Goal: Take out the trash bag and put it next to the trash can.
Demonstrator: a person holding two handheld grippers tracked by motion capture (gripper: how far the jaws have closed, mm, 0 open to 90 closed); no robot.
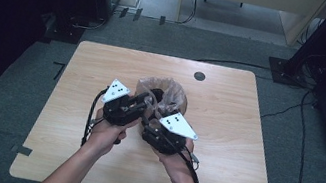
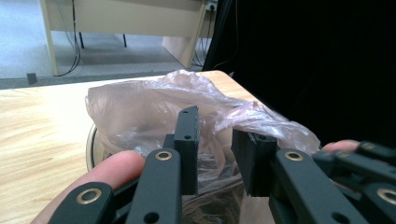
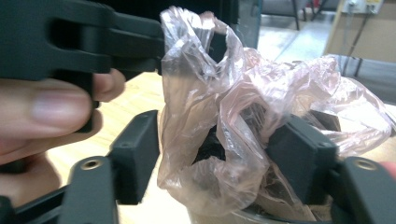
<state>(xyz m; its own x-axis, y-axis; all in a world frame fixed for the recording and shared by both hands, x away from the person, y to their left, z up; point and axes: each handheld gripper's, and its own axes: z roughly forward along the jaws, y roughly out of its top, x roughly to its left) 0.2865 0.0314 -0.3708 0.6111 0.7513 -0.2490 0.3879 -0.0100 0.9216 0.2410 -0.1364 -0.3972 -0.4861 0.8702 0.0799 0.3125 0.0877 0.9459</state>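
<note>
Wooden table (image 1: 227, 118) carries our work, and on it, near the middle, sits a round container lined with a thin pinkish plastic bag (image 1: 163, 91). At the left we hold the left gripper (image 2: 215, 149); its jaws are partly open, with a clear gap between them, and they stand just at the near side of the bag, gripping nothing. At the right the right gripper (image 3: 219, 163) has its jaws wide apart, with crumpled bag film between them; we cannot tell if they pinch it.
</note>
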